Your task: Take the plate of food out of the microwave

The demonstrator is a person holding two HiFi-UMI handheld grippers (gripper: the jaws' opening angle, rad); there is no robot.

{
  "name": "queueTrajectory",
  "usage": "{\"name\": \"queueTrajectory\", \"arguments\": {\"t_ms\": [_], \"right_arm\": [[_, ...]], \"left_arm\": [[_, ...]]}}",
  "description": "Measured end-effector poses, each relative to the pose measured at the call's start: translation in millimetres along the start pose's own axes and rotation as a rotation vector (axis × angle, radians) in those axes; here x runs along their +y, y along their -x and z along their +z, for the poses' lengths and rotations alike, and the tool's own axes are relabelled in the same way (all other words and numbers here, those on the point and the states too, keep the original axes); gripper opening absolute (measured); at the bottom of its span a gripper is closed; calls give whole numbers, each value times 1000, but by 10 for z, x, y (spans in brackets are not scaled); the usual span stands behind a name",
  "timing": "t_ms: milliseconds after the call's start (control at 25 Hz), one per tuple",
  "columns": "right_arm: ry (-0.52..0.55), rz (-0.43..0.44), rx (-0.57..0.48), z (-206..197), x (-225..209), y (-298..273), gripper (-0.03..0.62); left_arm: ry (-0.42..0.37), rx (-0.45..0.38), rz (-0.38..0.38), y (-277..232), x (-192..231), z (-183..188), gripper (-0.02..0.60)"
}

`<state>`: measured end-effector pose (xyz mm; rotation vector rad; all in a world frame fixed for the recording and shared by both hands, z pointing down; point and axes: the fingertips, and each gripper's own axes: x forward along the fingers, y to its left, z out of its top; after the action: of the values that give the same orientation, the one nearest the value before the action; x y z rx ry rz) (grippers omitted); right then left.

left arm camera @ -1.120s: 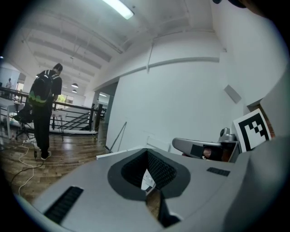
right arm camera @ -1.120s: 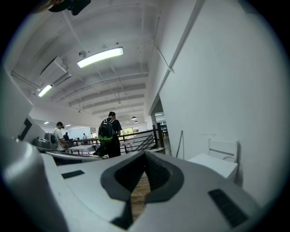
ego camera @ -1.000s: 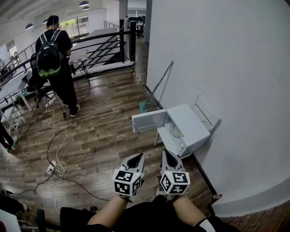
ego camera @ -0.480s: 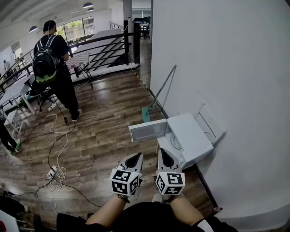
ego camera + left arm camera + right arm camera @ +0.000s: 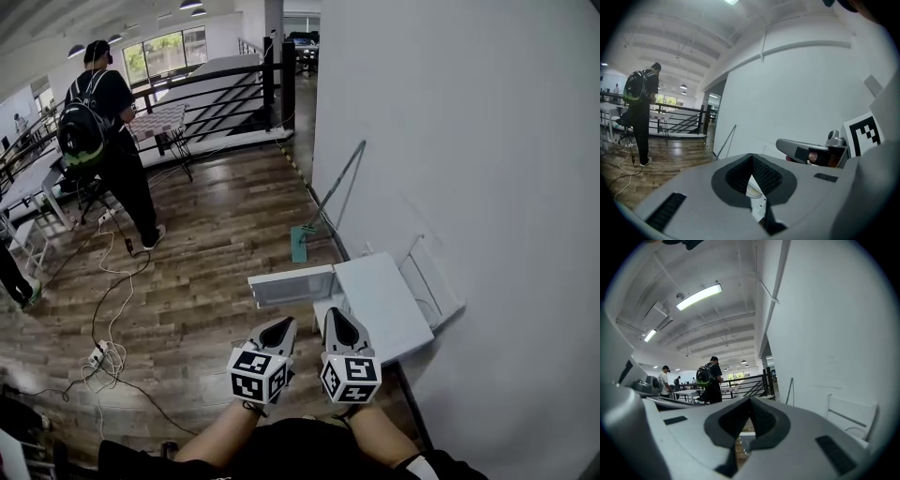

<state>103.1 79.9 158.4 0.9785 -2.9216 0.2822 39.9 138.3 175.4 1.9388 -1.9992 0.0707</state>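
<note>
The white microwave [image 5: 382, 305] stands low against the white wall, its door [image 5: 291, 285] swung open to the left. In the head view the opening and the plate are hidden behind my right gripper. Through the gap of the left gripper's jaws, a pale plate [image 5: 753, 191] shows inside the oven. My left gripper [image 5: 281, 324] is shut and empty, just short of the open door. Beside it my right gripper [image 5: 336, 315] is also shut and empty, in front of the microwave's opening. Both point nearly level towards the microwave.
A mop [image 5: 328, 202] leans on the wall beyond the microwave, with a white frame [image 5: 433, 281] behind it. A person with a backpack [image 5: 94, 122] stands far left near tables and a black railing [image 5: 206, 89]. Cables and a power strip [image 5: 98, 354] lie on the wood floor.
Both grippers have moved forward side by side and the microwave now sits much closer to them. The plate seen earlier in the opening is now covered by the right gripper.
</note>
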Motion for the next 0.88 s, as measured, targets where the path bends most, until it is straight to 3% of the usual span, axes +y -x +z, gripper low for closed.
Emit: {"name": "queueTrajectory", "arguments": {"t_ms": [320,480,880], "right_arm": [[-29,-24,28,-88,-480,-217,14],[-31,-91,26,-103,-668,-340,14],[-60,-204,-2,-33,-789,-912,13]], "left_arm": [[33,17,13,-408,16,-102,-6],[49,27,5,-590,105,-100,-6],[8,54,-108,-1052,529,72,-6]]}}
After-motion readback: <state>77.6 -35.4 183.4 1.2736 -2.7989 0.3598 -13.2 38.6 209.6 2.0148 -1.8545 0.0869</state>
